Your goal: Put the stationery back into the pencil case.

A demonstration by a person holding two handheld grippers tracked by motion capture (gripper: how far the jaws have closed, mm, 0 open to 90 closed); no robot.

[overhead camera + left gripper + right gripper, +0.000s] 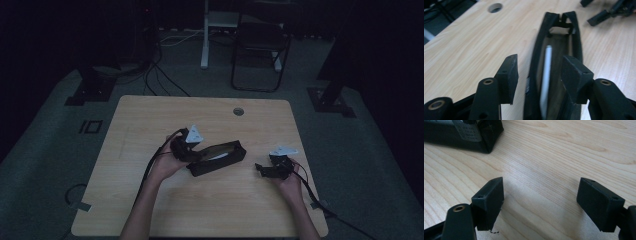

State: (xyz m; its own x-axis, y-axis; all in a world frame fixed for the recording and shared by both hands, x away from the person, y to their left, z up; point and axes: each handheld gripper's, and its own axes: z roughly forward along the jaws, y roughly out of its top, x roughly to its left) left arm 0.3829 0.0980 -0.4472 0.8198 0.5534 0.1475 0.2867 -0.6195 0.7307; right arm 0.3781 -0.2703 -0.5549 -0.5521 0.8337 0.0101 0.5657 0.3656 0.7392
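pencil case (219, 158), a long black fabric pouch, is lying open near the middle of the pale wood-grain table (150, 125), its long axis running slightly uphill from the person's left toward the round cable hole (238, 111). a white, slim, stick-like object (545, 77) is lying inside along the same axis. the left hand (167, 165) is reaching in at the case's near-left end, its left gripper (539, 75) pointing down the case's length with jaws spread, straddling one side wall without closing on it. the right gripper (540, 203) is resting just right of the case, tips aiming toward it, jaws wide apart and holding nothing.
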